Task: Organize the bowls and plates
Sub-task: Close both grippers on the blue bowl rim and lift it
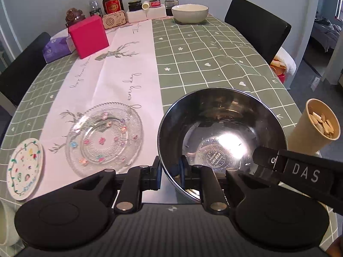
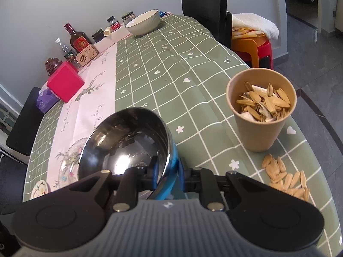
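Now both claws, left claw (image 1: pixel 170 172) and right claw (image 2: pixel 169 172), clamped on steel bowl (image 1: pixel 221 137) rim, glass plate (image 1: pixel 105 138) just beside, seed cup (image 2: pixel 262 109) near.

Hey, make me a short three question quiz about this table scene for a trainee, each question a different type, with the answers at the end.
1. True or false: both the left gripper and the right gripper are clamped on the rim of the shiny steel bowl with a blue outside.
2. Multiple choice: what fills the tan paper cup? A) water B) seed shells C) sugar cubes
3. Fill in: the clear glass plate with small coloured flowers lies on the pale ______ printed with a deer.

Key: 1 true; 2 B; 3 table runner.
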The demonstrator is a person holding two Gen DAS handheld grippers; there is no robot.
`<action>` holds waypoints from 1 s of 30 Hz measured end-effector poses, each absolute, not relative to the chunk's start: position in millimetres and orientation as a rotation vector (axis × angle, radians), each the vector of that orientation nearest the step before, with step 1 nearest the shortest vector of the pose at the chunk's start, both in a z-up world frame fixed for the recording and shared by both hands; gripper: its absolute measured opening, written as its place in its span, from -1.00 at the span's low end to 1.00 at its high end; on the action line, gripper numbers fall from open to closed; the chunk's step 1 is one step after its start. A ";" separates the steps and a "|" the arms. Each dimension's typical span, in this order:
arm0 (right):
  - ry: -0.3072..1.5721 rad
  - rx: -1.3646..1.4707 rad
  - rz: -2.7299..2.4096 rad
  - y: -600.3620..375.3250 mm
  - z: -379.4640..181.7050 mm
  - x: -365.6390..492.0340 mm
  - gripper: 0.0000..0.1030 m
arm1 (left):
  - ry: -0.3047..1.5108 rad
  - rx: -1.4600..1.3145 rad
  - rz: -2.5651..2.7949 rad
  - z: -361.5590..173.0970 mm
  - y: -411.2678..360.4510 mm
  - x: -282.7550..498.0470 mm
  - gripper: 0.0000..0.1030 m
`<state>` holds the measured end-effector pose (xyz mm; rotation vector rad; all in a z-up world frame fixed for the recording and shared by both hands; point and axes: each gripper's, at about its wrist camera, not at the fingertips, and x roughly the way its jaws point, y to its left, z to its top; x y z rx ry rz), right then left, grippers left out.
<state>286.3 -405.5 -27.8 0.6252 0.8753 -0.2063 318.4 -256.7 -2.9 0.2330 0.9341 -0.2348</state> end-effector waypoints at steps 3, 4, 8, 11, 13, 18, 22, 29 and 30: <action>0.890 0.645 -0.195 -397.4 -15.1 275.0 -0.67 | 0.931 0.240 -0.214 12.2 -246.7 304.5 -0.68; 0.894 0.647 -0.192 -393.2 -9.7 270.1 -0.67 | 0.929 0.252 -0.206 17.2 -243.5 299.1 -0.68; 0.911 0.655 -0.166 -374.6 12.6 248.9 -0.67 | 0.899 0.305 -0.169 41.1 -231.1 273.0 -0.68; 0.887 0.634 -0.141 -356.6 37.5 227.0 -0.67 | 0.912 0.281 -0.150 66.1 -212.3 252.4 -0.67; 0.861 0.614 -0.120 -343.4 54.7 209.8 -0.67 | 0.908 0.258 -0.149 81.8 -194.5 235.0 -0.66; 0.866 0.545 -0.038 -295.8 77.0 160.6 -0.66 | 0.899 0.227 -0.139 92.9 -141.0 176.9 -0.64; 0.878 0.411 0.092 -253.1 82.5 116.1 -0.56 | 0.934 0.133 -0.141 84.3 -89.0 134.9 -0.63; 0.950 0.366 0.247 -210.0 53.3 63.2 -0.55 | 0.890 0.107 -0.119 60.6 -37.5 70.4 -0.62; 0.967 0.366 0.255 -204.9 47.3 57.2 -0.55 | 0.883 0.105 -0.110 56.6 -35.0 64.7 -0.62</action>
